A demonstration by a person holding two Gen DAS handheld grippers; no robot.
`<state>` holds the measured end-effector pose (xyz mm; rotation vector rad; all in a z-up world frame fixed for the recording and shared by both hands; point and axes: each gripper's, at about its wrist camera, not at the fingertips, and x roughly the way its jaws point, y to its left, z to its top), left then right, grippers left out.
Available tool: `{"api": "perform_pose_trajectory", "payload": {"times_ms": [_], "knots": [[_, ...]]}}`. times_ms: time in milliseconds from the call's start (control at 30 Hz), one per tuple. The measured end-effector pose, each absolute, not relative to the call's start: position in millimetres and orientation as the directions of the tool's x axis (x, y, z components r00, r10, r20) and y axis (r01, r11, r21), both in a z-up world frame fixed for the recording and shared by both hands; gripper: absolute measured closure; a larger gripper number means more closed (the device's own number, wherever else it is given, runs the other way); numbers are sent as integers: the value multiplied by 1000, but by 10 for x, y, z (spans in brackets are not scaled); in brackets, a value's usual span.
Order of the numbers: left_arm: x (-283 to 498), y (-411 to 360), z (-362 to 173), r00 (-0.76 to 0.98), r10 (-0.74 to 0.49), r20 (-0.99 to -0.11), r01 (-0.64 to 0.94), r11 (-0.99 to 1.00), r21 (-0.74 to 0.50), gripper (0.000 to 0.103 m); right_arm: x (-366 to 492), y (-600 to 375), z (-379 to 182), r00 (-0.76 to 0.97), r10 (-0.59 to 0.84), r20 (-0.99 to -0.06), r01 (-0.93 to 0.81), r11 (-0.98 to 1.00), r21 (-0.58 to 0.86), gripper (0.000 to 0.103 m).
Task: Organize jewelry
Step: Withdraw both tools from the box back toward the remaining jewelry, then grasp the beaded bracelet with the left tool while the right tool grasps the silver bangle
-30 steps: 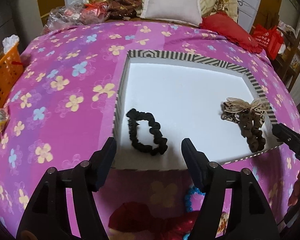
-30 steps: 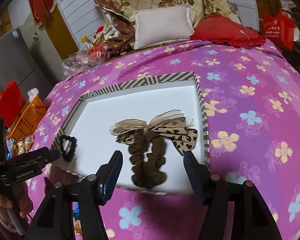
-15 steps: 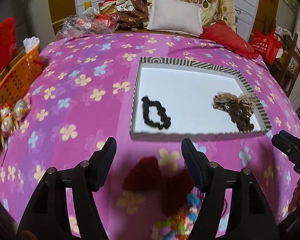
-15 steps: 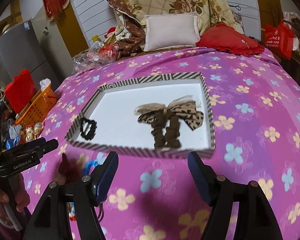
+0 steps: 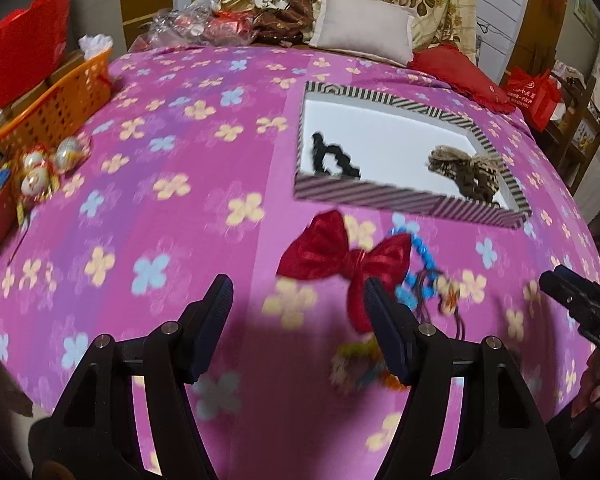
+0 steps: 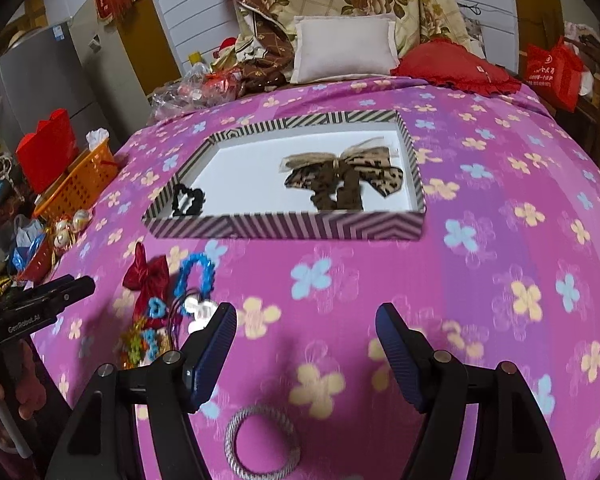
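Jewelry pieces lie partly in a striped box (image 6: 288,227) and partly loose on the pink flowered bedspread (image 6: 500,240). Going from the left in the right wrist view: an orange basket (image 6: 76,188) stands at the left edge of the bed. The left gripper (image 6: 40,300) is over that edge, its jaws wide with nothing between them. Just beside it, on the bedspread in front of the box, lies a red bow (image 6: 148,276) touching a blue beaded piece (image 6: 196,272) and a small tangle of colourful pieces (image 6: 140,344). The box sits near the middle of the bed. Inside it, a black scrunchie (image 6: 186,200) lies in the near left corner and a brown leopard bow (image 6: 344,176) lies toward the right wall. A grey ring (image 6: 262,440) lies on the bedspread near the front edge, low between the fingers of the right gripper (image 6: 306,344). This gripper has just been opening its jaws; they stand wide and nothing is between the pads. A white pillow (image 6: 344,48) and a red cushion (image 6: 456,66) are at the far edge of the bed
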<state>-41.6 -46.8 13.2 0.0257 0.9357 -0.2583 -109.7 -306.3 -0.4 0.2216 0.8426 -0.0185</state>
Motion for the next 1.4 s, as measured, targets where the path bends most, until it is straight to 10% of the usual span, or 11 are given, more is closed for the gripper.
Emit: {"api": "perform_pose_trajectory", "payload": {"times_ms": [1400], "knots": [[-527, -1032, -282, 449, -314, -837, 450, 888, -92, 49, -1779, -2655, -406, 611, 130, -781, -43, 990, 131, 33]]}}
